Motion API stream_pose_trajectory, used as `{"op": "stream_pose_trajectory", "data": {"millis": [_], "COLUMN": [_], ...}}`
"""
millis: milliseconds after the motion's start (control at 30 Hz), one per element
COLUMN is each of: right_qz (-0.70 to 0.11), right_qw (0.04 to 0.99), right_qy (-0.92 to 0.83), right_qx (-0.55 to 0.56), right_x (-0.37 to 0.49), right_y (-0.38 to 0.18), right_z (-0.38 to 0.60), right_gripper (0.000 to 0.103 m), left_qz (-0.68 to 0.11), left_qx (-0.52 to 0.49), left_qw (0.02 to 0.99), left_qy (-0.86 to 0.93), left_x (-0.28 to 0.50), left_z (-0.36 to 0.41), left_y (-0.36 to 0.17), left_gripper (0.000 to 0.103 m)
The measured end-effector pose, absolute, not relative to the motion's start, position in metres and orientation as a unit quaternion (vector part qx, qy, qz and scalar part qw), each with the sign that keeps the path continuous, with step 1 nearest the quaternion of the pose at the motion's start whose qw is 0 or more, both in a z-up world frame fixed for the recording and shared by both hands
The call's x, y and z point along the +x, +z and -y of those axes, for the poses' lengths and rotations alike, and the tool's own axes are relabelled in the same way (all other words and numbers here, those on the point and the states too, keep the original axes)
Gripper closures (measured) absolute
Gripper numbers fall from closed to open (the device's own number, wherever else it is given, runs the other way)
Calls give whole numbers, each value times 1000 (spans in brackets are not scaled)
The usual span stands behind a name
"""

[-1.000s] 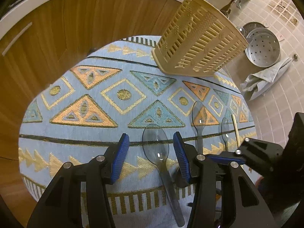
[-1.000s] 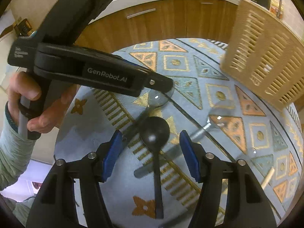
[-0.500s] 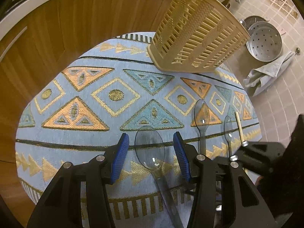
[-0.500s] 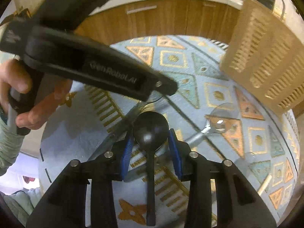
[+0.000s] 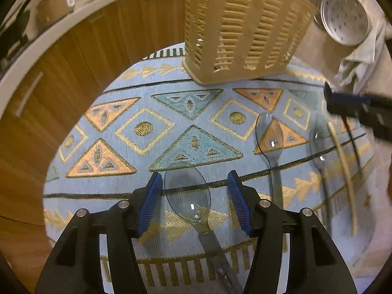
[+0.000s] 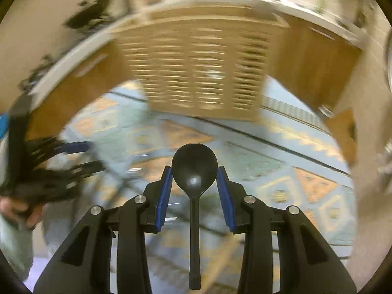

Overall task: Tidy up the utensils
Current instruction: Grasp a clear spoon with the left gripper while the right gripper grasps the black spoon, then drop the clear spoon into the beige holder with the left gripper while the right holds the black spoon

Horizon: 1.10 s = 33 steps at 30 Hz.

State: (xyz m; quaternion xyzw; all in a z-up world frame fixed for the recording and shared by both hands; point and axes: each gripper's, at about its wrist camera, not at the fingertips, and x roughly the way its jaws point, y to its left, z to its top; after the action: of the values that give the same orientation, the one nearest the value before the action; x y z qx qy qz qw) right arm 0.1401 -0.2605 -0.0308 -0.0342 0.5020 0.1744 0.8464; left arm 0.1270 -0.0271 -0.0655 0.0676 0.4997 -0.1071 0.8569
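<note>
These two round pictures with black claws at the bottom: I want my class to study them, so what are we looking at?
A person holds a hand-held claw in each hand, and each carries a wide-angle camera looking along its fingers.

Left picture: the left claw, its jaws opening, straddles a clear spoon lying on a patterned cloth. Two more clear spoons, a thin stick and a beige slatted basket are there too.

Right picture: the right claw grips a black spoon, with the basket blurred behind.

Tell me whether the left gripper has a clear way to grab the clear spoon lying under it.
Probably yes: the left gripper already straddles the clear spoon, its opening jaws either side of the bowl, nothing lying over it on the cloth.
</note>
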Motion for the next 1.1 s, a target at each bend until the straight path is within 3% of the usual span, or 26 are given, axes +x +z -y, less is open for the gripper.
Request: {"op": "stream_pose_trajectory", "data": {"millis": [267, 633, 667, 700, 733, 867, 1100], "right_qz": [-566, -606, -607, -607, -604, -566, -417], "right_qw": [811, 780, 779, 780, 781, 808, 881], "right_qy": [143, 129, 127, 129, 131, 149, 223], "right_qx": [-18, -91, -90, -87, -87, -73, -21], "right_x": [185, 195, 196, 196, 196, 187, 141], "right_y": [-70, -69, -70, -70, -68, -51, 47], "right_z": [277, 249, 244, 244, 244, 250, 260], "right_gripper": [69, 63, 64, 66, 69, 69, 69], "left_qz": [-500, -542, -543, -542, -539, -529, -391], "left_qx": [97, 129, 129, 130, 132, 90, -2], "left_qw": [855, 819, 818, 819, 822, 833, 907], "left_qy": [-99, -136, -136, -135, -129, -138, -157], "left_x": [133, 153, 153, 154, 155, 156, 140], "left_z": [37, 41, 41, 42, 45, 39, 22], "left_y": [-65, -62, -61, -61, -59, -53, 22], "left_gripper": [52, 52, 55, 66, 73, 75, 79]}}
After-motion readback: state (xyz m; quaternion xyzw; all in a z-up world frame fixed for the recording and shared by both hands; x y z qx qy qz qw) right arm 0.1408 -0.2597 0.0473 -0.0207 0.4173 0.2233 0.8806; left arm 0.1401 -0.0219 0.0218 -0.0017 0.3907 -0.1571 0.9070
